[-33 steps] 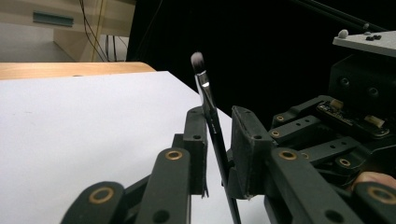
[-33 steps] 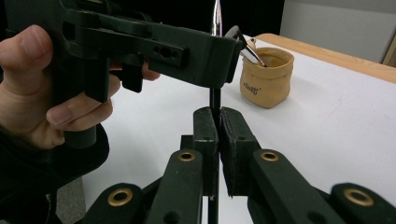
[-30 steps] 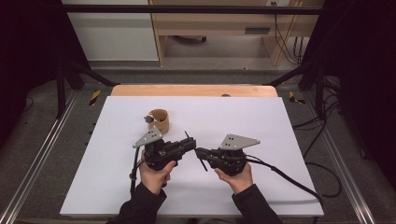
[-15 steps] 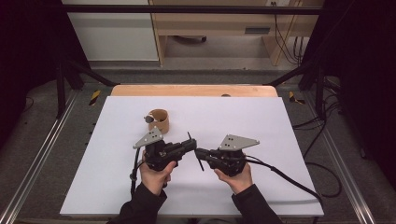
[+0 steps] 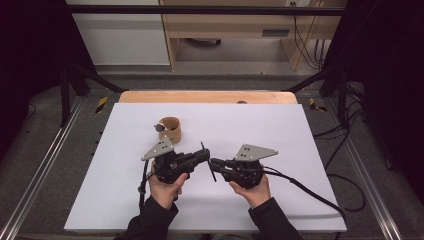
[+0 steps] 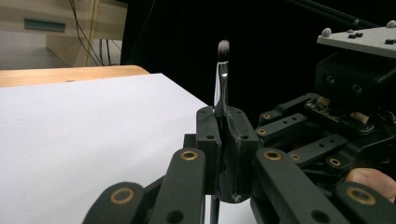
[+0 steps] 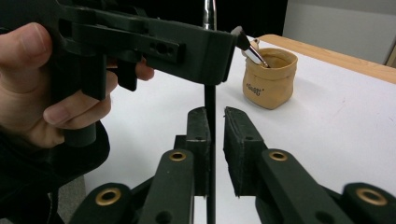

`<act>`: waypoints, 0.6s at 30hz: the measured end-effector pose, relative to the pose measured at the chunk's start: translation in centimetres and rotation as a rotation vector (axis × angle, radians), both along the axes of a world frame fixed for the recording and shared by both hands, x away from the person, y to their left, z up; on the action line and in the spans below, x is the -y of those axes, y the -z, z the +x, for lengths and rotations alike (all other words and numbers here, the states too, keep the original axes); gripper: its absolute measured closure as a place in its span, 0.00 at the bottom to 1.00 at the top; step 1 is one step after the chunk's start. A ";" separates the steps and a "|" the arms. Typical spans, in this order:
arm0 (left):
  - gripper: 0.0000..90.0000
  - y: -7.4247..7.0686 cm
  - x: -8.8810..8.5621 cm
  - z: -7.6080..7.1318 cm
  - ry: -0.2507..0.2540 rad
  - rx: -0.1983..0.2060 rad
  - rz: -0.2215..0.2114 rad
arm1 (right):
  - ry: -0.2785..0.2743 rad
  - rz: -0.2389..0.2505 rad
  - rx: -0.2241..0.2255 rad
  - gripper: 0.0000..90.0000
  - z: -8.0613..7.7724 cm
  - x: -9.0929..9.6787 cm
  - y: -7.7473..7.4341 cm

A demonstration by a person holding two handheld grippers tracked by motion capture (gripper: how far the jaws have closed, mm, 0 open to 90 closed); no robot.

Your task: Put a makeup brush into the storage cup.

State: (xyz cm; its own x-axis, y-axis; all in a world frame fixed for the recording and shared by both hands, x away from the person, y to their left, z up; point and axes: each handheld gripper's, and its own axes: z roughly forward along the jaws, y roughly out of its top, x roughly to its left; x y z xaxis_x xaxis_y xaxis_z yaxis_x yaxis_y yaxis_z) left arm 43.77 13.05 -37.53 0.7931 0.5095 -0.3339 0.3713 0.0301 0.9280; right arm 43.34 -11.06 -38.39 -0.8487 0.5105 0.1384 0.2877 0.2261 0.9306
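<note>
A thin black makeup brush [image 5: 208, 161] hangs between the two grippers above the white table. My left gripper [image 6: 223, 116] is shut on its handle, and the bristle tip [image 6: 223, 46] stands up above the jaws. My right gripper [image 7: 215, 116] faces the left gripper [image 7: 205, 44] tip to tip. Its jaws have just been opening: the brush handle [image 7: 210, 95] lies against one pad with a gap to the other. In the high view the left gripper [image 5: 204, 155] and the right gripper [image 5: 213, 164] meet mid-table.
A small tan pouch [image 5: 171, 129] stands behind the left hand, and another brush [image 7: 252, 50] leans out of it. A white sheet [image 5: 260, 120] covers the table, with a wooden edge [image 5: 210, 96] at the far side. Cables trail off to the right.
</note>
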 end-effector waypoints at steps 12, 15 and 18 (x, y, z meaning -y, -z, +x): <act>0.95 -0.3 -1.1 -0.1 -0.026 0.027 0.031 | 0.051 -0.004 0.024 0.66 0.0 0.7 -0.4; 0.95 -0.5 -1.6 -0.1 -0.034 0.038 0.044 | 0.079 0.004 0.018 0.57 0.2 1.3 -0.5; 0.95 -0.5 -1.8 -0.1 -0.037 0.039 0.047 | 0.101 0.003 0.017 0.52 0.3 1.5 -0.5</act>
